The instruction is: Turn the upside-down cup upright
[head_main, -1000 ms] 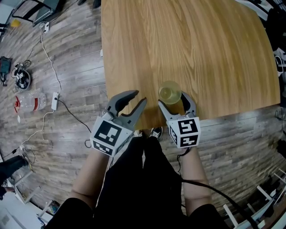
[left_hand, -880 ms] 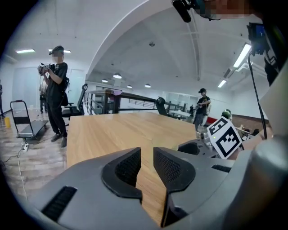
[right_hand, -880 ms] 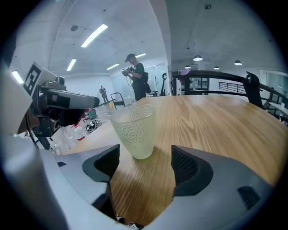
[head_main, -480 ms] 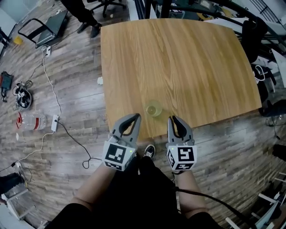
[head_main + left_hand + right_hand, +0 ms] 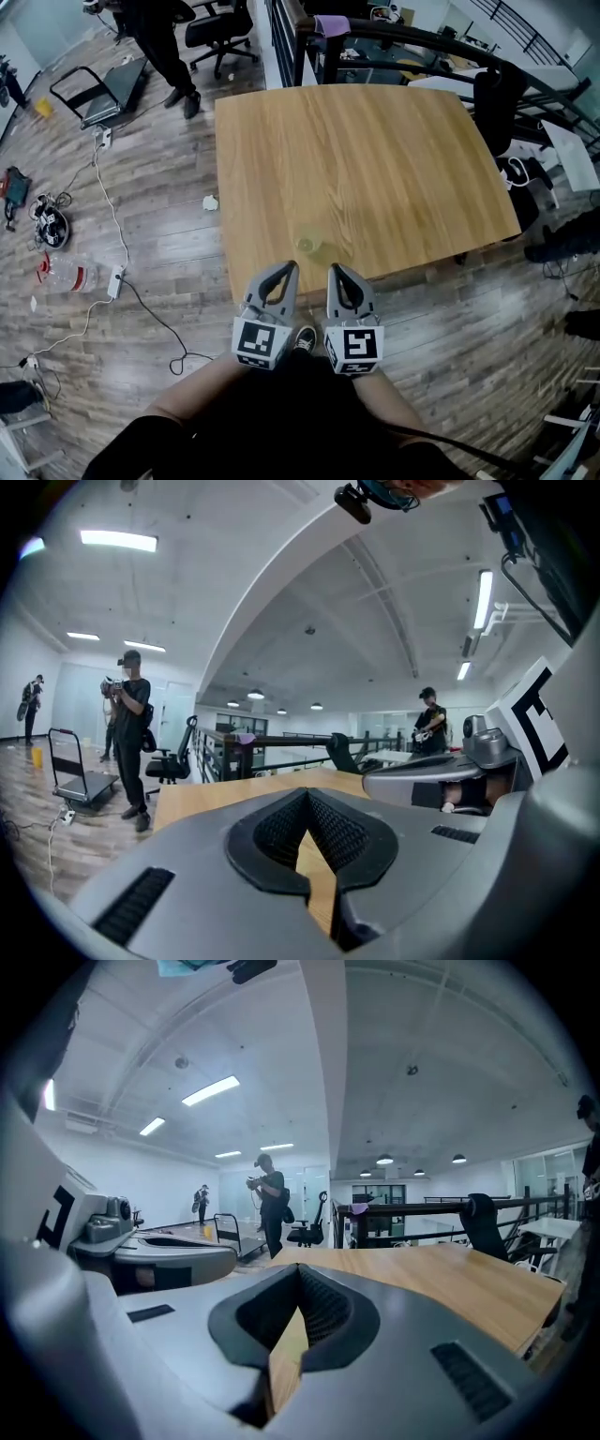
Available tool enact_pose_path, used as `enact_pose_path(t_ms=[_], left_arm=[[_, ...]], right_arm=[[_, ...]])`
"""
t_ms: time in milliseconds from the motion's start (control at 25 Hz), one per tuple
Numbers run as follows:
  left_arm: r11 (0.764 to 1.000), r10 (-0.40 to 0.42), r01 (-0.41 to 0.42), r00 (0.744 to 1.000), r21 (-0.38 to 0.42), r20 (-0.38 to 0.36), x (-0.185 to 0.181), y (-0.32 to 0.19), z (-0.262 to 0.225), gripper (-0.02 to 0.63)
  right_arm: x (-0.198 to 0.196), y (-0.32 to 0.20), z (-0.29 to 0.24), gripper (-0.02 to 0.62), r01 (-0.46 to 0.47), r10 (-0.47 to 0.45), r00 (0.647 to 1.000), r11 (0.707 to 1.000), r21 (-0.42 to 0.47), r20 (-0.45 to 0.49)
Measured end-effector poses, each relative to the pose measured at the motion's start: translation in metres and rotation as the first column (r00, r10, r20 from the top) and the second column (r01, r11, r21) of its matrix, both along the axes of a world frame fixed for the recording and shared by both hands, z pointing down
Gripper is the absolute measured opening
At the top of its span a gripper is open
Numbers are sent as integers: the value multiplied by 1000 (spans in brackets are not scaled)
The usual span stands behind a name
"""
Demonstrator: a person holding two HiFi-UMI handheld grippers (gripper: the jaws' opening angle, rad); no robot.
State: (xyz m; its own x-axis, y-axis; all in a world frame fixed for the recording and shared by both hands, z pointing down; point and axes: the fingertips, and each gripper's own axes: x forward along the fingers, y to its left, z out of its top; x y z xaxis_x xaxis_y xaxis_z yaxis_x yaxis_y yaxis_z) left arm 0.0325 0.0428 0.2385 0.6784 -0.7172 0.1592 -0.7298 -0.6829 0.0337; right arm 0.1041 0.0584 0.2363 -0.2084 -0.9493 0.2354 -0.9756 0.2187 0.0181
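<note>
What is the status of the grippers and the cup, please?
Left gripper shut, empty. Right gripper shut, empty. Cup alone by table's near edge, untouched; too small to tell which way up. Nothing in the way.

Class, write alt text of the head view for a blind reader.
The grey left gripper and right gripper, both shut and empty, hover side by side off the near edge of a light wooden table; a small translucent yellowish cup stands near that edge.
</note>
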Motion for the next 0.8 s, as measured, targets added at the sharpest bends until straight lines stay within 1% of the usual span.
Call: enact_pose_path(t_ms=[120, 240, 440, 600, 720, 800], left_arm=[[1000, 21, -21, 1000, 7, -13, 5, 17, -4, 8], [999, 13, -12, 1000, 32, -23, 4, 25, -11, 8], [999, 2, 2, 996, 46, -87, 1, 23, -38, 8], [998, -7, 12, 997, 56, -80, 3, 23, -39, 8], [999, -23, 27, 996, 40, -89, 2, 18, -43, 8], [998, -21, 25, 997, 51, -80, 1, 16, -43, 8]], right_arm=[[3, 10, -10, 14, -12, 12, 1000, 1000, 22, 1], [10, 14, -23, 14, -22, 22, 1000, 999, 42, 1], [8, 19, -43, 14, 0, 2, 1000, 998, 67, -22], [3, 20, -42, 14, 18, -17, 1000, 997, 71, -23], [2, 15, -44, 14, 29, -28, 999, 997, 74, -19], [3, 14, -45, 14, 32, -31, 999, 997, 76, -14]])
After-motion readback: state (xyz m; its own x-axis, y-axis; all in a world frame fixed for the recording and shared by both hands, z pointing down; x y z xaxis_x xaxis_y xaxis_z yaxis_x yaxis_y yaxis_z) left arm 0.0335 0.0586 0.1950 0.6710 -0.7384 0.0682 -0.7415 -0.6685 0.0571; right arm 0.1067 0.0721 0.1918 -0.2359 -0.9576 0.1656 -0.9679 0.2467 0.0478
